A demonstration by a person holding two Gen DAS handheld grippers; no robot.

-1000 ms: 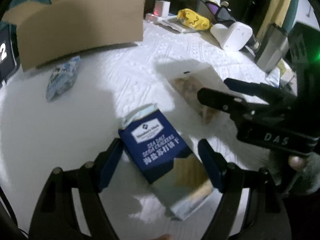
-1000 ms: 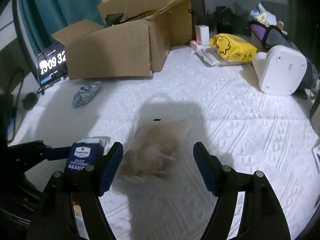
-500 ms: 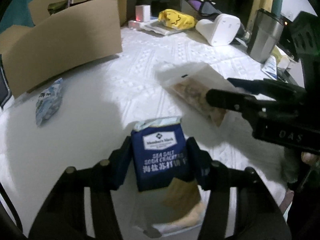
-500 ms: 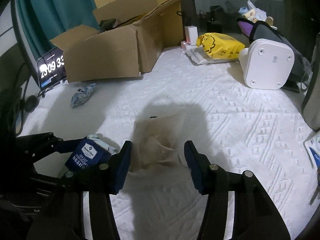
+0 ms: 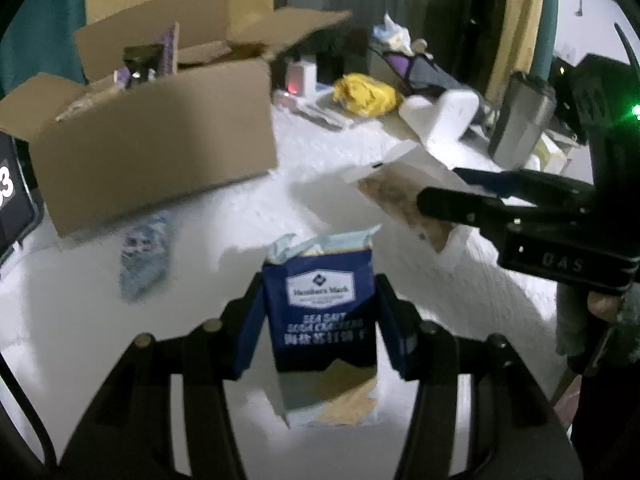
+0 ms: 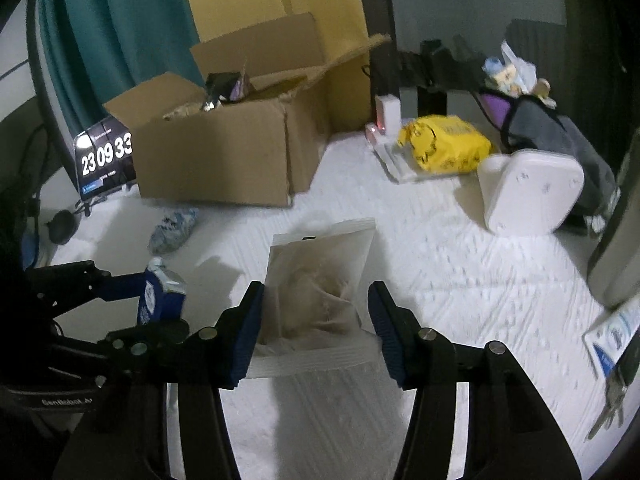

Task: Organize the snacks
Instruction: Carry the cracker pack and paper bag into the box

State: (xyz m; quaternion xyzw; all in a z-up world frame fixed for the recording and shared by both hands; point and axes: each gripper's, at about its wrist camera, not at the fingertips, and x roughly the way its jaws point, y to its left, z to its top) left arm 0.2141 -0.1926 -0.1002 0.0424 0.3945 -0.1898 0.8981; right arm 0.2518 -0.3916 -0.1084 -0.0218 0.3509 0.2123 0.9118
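1. The left gripper [image 5: 320, 320] has just closed; its blue pads clamp the navy soda-cracker packet [image 5: 320, 312], held clear of the white textured bedcover [image 6: 460, 280].
2. The right gripper [image 6: 314, 328] has likewise just closed, its pads pressing the sides of the clear plastic pouch of brownish snack [image 6: 320, 292].
3. The open brown cardboard box [image 6: 224, 152] stands at eleven o'clock, well apart.
4. The yellow plastic bag [image 6: 444, 144] lies at one o'clock.
5. The small blue-white crumpled wrapper [image 6: 174, 228] lies just before the box.
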